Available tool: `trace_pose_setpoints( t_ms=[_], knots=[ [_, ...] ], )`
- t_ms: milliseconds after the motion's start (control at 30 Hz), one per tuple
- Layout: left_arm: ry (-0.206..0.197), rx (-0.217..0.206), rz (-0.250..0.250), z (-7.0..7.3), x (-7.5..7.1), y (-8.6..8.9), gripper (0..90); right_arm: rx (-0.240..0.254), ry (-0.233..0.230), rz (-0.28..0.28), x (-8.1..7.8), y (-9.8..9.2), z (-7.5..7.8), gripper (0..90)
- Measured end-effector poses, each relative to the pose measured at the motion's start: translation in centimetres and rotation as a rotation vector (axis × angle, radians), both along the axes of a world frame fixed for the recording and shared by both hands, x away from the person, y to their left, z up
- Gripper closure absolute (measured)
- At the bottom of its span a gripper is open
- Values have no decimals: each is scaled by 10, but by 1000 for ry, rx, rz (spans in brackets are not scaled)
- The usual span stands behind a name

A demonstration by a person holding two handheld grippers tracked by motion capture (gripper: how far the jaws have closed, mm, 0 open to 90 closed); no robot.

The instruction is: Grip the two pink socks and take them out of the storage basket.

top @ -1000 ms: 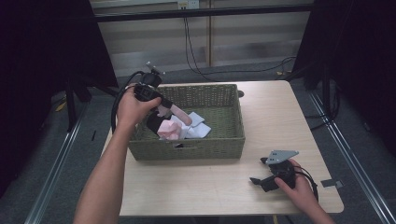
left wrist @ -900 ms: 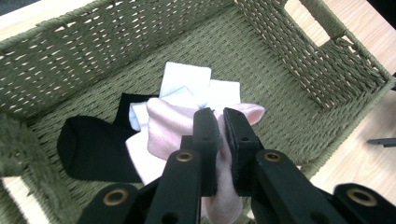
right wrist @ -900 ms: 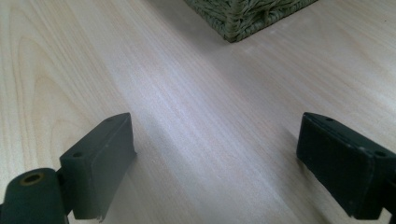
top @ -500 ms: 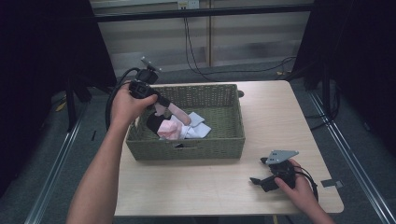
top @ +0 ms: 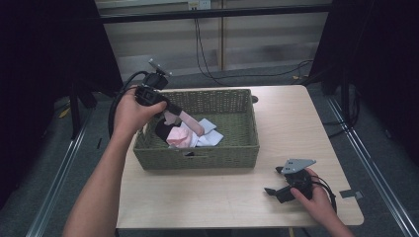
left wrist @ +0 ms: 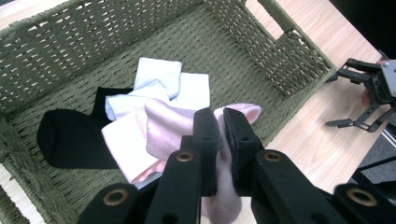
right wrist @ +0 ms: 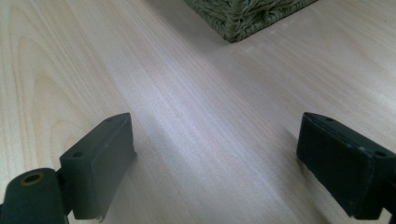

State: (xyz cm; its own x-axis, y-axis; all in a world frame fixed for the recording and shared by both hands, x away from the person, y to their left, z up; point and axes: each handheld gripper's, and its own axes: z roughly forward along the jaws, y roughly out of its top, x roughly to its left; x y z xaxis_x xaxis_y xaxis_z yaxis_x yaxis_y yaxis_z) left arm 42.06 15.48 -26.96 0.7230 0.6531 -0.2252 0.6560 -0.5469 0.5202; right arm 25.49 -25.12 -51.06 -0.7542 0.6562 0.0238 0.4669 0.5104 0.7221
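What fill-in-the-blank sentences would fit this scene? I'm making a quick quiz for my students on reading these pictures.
1. The left gripper is shut on a ____ cloth.
2. The cloths lie inside a woven green ____.
3. The right gripper rests low over the table with its jaws ____.
4. Beside the white cloth lies a ____ one.

Missing words: pink; basket; open; black
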Motion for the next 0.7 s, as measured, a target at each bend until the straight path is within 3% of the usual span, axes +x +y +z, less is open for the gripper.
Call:
trace_pose_setpoints(
  t_ms=[700],
  knots=[
    [6,-4,-39,20,-21,5,841,-1,-2,0,0,0,0,105]
  ],
)
